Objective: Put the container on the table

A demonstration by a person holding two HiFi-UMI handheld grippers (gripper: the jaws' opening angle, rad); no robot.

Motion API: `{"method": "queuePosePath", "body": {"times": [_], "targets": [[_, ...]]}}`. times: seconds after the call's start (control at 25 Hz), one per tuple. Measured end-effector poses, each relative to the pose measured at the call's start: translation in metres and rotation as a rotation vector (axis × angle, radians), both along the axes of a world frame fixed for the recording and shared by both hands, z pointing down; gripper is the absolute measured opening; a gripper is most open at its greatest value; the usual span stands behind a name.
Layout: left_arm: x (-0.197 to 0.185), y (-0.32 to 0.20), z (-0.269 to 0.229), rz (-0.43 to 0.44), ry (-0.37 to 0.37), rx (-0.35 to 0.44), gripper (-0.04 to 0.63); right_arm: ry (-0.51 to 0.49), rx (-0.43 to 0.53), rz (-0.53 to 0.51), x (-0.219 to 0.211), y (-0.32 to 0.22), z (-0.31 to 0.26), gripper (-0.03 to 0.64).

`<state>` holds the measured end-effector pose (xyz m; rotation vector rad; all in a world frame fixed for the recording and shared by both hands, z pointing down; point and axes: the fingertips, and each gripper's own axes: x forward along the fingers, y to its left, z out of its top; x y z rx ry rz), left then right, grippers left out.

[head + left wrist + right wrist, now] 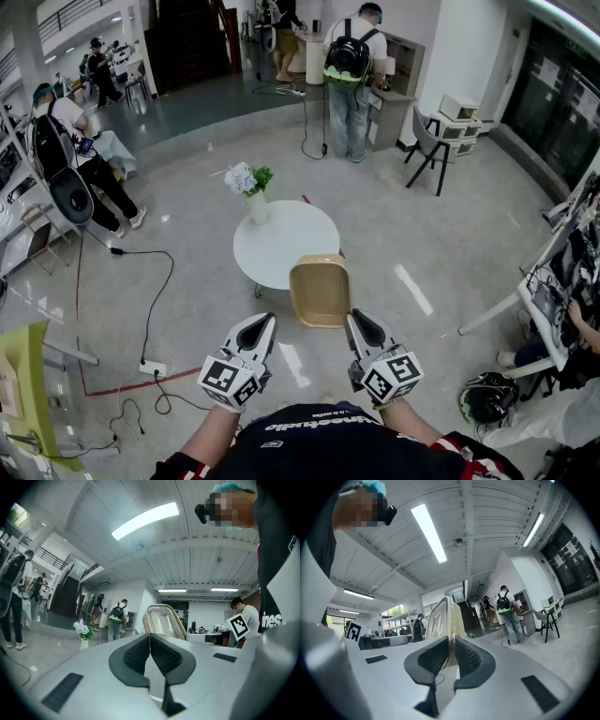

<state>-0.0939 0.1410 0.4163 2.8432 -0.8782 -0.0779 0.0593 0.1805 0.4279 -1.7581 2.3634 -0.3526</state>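
A wide hall with a glossy grey floor (450,272) spreads out below the person wearing the head camera. Near its middle stands a round white table (281,248). A person with a black and green backpack (350,58) stands at a counter on the far side, and others sit or stand along the left wall. A black cable (155,309) trails across the floor to the left of the table.

The tan rectangular container (320,291) hangs in front of the person, its open side facing up toward the head camera. Its far edge overlaps the table's near rim in that view; whether it touches the tabletop cannot be told.

The right gripper (357,319) holds the container at its near right corner. In the right gripper view, that gripper (451,641) has its ribbed jaws clamped on the thin rim of the container (440,620), which rises edge-on beyond them.

The left gripper (264,322) sits just beside the container's near left corner, apart from it. In its own view, the left gripper (150,637) has its jaws pressed together with nothing between them, and the container (161,620) shows past them, slightly right.

A white vase (256,208) of pale flowers stands at the table's far left edge.
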Motion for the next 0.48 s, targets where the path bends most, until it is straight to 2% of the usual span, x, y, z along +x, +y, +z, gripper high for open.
{"method": "queuePosePath", "body": {"times": [0.48], "targets": [[0.0011, -0.0005, 0.0101, -0.014, 0.001, -0.025, 0.025, -0.015, -0.022, -0.014, -0.0002, 0.0001, 0.0090, 0.058]]}}
